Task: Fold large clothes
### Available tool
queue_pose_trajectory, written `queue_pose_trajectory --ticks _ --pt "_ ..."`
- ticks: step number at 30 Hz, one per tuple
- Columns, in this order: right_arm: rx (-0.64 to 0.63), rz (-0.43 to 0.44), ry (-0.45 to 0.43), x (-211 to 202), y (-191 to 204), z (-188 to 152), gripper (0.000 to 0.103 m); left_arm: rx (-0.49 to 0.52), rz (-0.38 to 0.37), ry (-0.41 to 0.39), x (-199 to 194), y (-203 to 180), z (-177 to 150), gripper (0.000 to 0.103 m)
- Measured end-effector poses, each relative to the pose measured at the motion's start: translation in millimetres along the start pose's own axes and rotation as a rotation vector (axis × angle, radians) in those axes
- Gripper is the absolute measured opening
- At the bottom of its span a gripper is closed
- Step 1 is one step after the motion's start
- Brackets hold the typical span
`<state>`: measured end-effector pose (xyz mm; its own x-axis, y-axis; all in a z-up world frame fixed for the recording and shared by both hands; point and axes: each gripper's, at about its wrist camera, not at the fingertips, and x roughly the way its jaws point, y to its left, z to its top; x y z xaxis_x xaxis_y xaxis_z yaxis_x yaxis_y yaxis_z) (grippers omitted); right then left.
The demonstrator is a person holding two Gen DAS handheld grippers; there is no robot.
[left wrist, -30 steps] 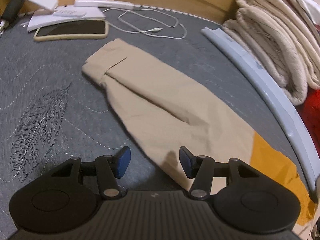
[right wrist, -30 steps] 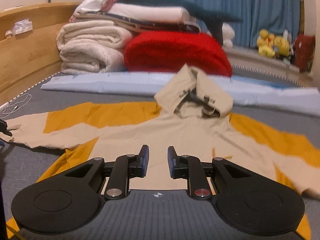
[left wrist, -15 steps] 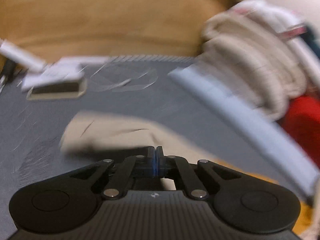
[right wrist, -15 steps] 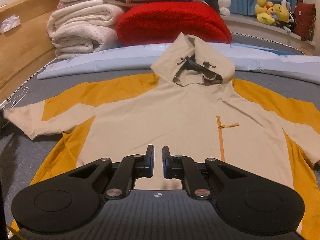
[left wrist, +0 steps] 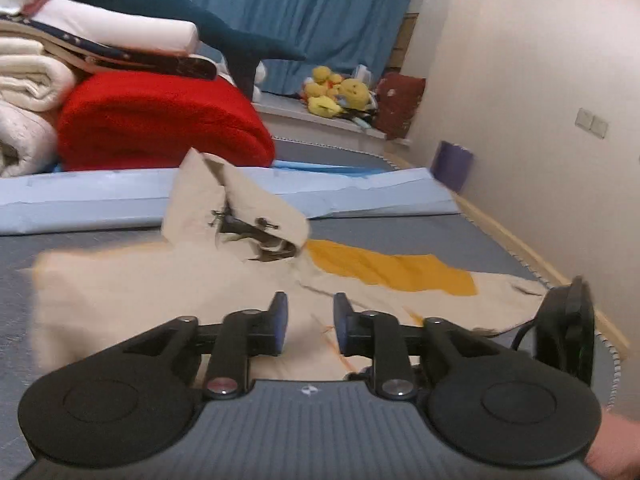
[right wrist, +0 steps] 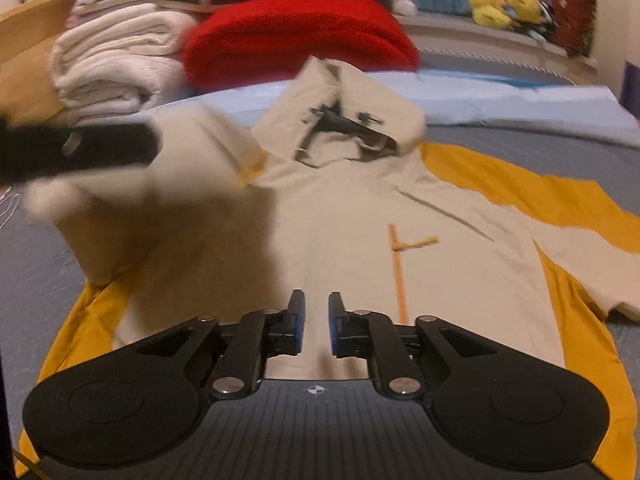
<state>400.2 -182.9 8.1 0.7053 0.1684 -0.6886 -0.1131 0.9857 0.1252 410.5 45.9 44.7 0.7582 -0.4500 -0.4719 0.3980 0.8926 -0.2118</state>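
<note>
A beige and mustard hooded jacket (right wrist: 352,216) lies front up on the grey bed, hood (right wrist: 344,120) toward the blankets. Its left sleeve (right wrist: 168,192) is folded over onto the chest; it also shows in the left wrist view (left wrist: 120,292). My left gripper (left wrist: 307,322) hovers over the folded sleeve, jaws apart and empty. Its body appears blurred at the left of the right wrist view (right wrist: 76,152). My right gripper (right wrist: 316,322) sits low over the jacket's lower front, jaws a little apart and empty. The right sleeve (right wrist: 560,208) lies spread out.
A red blanket (left wrist: 160,120) and stacked white blankets (right wrist: 116,60) sit behind a light blue folded sheet (left wrist: 100,200) at the bed's far side. Yellow plush toys (left wrist: 336,92) sit on the sill by blue curtains. The right gripper's body (left wrist: 568,332) shows near the bed's edge by the wall.
My left gripper shut on the left sleeve, carried it over onto the jacket's chest and opened. My right gripper moved closer over the lower front and opened slightly.
</note>
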Motion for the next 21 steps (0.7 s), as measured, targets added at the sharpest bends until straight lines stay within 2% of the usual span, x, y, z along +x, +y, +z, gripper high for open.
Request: queue_pose_trajectory --ticks 1,3,5,8,9,11,13,17,21 --pt "0.018 -0.002 0.004 2 -4 1 0.015 -0.035 0.026 -0.002 1 10 1 0.029" --pt "0.054 -0.006 0.008 4 -12 4 0.015 -0.18 0.101 0.001 6 41 2 0.029" --pt "0.066 -0.008 0.009 7 -16 5 0.015 -0.28 0.214 0.027 14 67 4 0.029" --pt "0.065 -0.008 0.022 15 -20 4 0.017 -0.286 0.358 0.095 25 88 5 0.029" --pt "0.068 0.0 0.028 18 -21 4 0.02 -0.289 0.382 0.11 28 93 5 0.029" --pt "0.06 0.026 0.047 23 -20 3 0.039 -0.292 0.362 0.132 36 103 5 0.033" --pt "0.02 0.053 0.06 27 -15 1 0.046 -0.275 0.359 0.19 50 111 0 0.038" --pt "-0.094 0.082 0.065 36 1 -3 0.048 -0.31 0.454 0.348 63 125 -19 0.038" --pt "-0.322 0.064 0.041 46 29 -10 0.048 -0.365 0.452 0.37 56 137 -26 0.042"
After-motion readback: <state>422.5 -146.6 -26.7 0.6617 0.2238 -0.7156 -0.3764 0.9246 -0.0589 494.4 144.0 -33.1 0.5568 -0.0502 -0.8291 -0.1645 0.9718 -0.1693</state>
